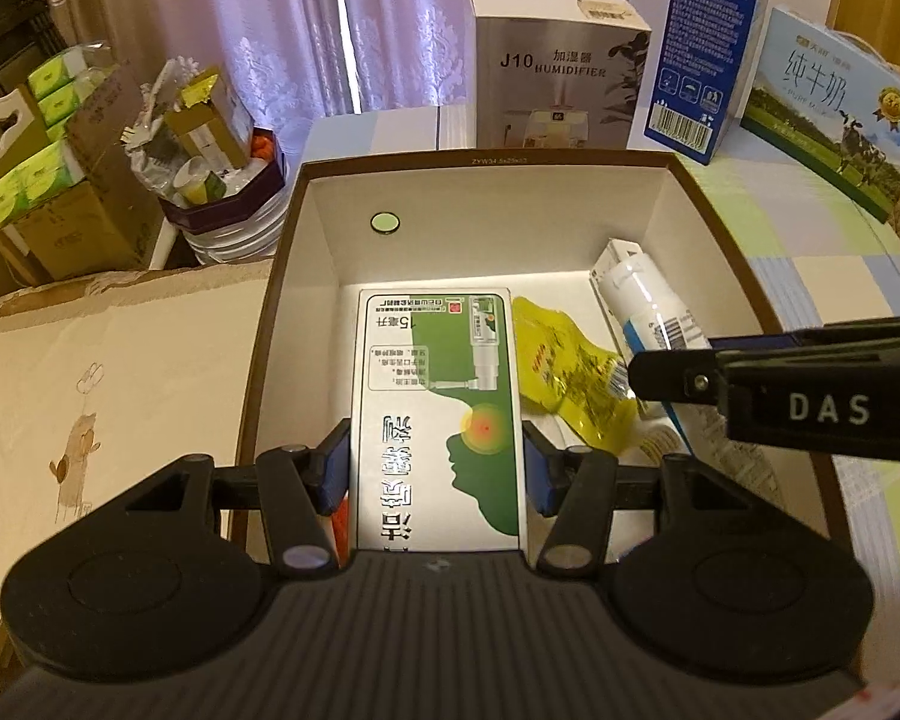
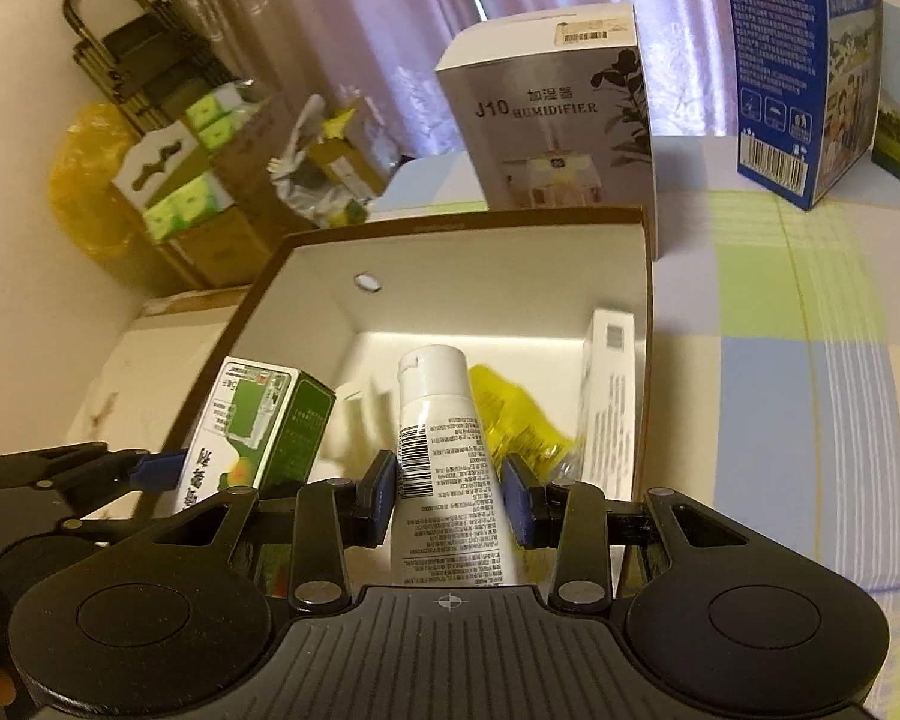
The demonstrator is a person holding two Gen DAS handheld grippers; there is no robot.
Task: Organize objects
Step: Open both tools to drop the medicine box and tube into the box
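Two items are held above the brown-rimmed white cardboard box and are judged unplaced: a green-and-white carton clamped between the left gripper fingers, a white plastic tube pinched between the right gripper fingers, while a yellow pouch beyond them lies stowed.

A J10 humidifier box stands on the checked tablecloth, a blue carton and a pure milk carton beside it. Lilac curtains hang behind, with green tissue packs stacked at the left

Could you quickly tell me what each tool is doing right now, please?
Left tool: closed on the green and white box.
Right tool: closed on the white tube.
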